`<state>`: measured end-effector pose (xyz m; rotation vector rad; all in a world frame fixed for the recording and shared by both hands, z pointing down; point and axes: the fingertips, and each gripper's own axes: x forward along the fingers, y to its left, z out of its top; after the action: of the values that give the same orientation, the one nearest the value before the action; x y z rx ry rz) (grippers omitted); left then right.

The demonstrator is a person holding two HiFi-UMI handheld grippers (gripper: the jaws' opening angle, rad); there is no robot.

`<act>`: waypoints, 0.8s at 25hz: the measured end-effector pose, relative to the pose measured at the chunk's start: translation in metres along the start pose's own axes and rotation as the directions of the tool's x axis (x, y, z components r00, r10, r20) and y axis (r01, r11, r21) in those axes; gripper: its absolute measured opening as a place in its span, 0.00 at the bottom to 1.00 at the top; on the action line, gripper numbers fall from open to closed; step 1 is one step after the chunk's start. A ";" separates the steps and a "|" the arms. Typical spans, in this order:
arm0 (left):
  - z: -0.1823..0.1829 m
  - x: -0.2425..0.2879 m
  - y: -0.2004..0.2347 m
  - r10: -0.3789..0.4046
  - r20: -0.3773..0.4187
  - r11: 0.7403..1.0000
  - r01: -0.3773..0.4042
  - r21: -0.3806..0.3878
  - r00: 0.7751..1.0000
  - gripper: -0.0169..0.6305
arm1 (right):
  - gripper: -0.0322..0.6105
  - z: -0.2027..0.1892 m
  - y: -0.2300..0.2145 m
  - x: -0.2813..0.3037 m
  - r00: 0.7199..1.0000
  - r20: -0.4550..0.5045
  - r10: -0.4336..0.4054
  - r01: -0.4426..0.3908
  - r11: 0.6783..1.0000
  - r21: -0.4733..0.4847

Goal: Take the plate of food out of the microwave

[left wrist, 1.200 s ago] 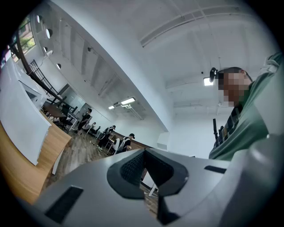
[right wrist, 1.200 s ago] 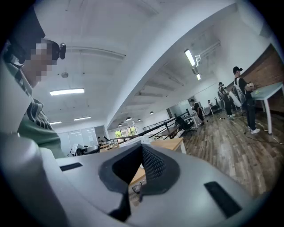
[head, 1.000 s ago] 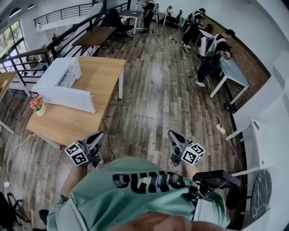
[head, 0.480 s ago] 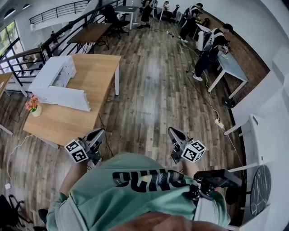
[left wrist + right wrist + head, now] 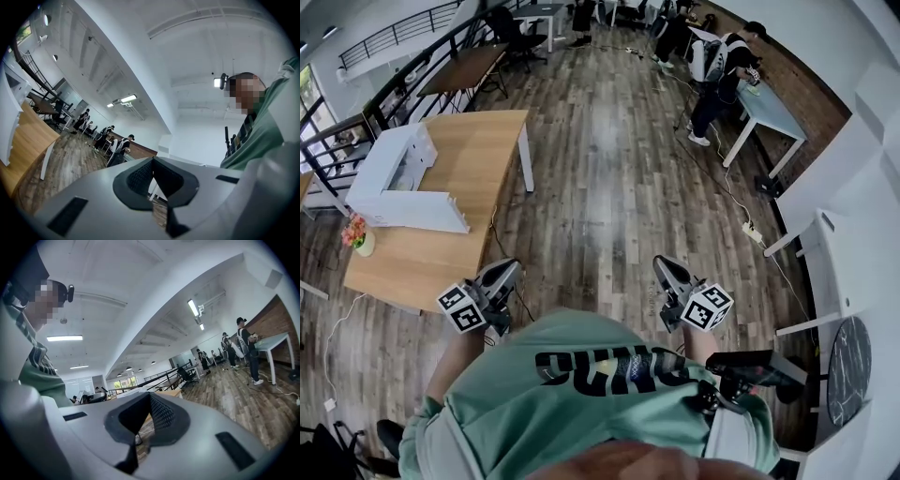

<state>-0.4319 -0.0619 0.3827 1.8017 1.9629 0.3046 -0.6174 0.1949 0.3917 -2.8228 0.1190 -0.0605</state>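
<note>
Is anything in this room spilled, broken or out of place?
Nothing looks spilled or broken. The white box-shaped appliance on the light wooden table has a flat white panel, seemingly its door, standing open. A white power strip lies loose on the wooden floor.

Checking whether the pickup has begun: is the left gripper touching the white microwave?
Apart. The head view shows the left gripper by the person's waist, with bare wooden table between it and the white microwave.

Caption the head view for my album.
Green-shirted person holds left hand-held gripper and right hand-held gripper, both shut; white microwave on wooden table ahead.
</note>
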 end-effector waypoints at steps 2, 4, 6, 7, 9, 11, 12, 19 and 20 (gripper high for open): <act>-0.006 0.015 -0.006 -0.009 -0.010 1.000 0.009 -0.003 1.000 0.04 | 0.06 0.002 -0.011 -0.012 1.000 -0.004 -0.003 0.003 1.000 -0.001; -0.013 0.031 -0.014 -0.018 -0.022 1.000 0.018 -0.004 1.000 0.04 | 0.06 0.006 -0.021 -0.025 1.000 -0.009 -0.007 0.007 1.000 0.000; -0.019 0.047 -0.023 -0.027 -0.033 1.000 0.027 -0.006 0.999 0.04 | 0.06 0.009 -0.031 -0.040 1.000 -0.011 -0.020 0.020 1.000 -0.004; -0.023 0.055 -0.028 -0.032 -0.037 0.999 0.032 -0.006 0.999 0.04 | 0.06 0.011 -0.036 -0.048 1.000 -0.010 -0.026 0.026 1.000 -0.008; -0.031 0.072 -0.038 -0.044 -0.044 0.999 0.043 -0.006 0.998 0.04 | 0.06 0.013 -0.048 -0.066 1.000 -0.005 -0.030 0.030 0.999 -0.016; -0.040 0.088 -0.047 -0.052 -0.054 0.999 0.052 -0.003 0.997 0.04 | 0.06 0.013 -0.060 -0.083 0.999 0.002 -0.036 0.036 0.999 -0.018; -0.043 0.096 -0.052 -0.056 -0.059 0.998 0.056 -0.001 0.997 0.04 | 0.06 0.012 -0.067 -0.091 0.999 0.004 -0.039 0.039 0.999 -0.017; -0.056 0.137 -0.082 -0.074 -0.089 0.997 0.076 0.020 0.993 0.04 | 0.06 0.008 -0.099 -0.130 0.999 0.013 -0.051 0.051 0.999 -0.007; -0.057 0.139 -0.085 -0.072 -0.090 0.997 0.075 0.023 0.993 0.04 | 0.06 0.008 -0.100 -0.132 0.999 0.016 -0.046 0.046 0.999 -0.007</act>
<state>-0.5396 0.0724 0.3684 1.7550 2.0981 0.3420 -0.7408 0.3041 0.4114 -2.8326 0.0506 -0.0489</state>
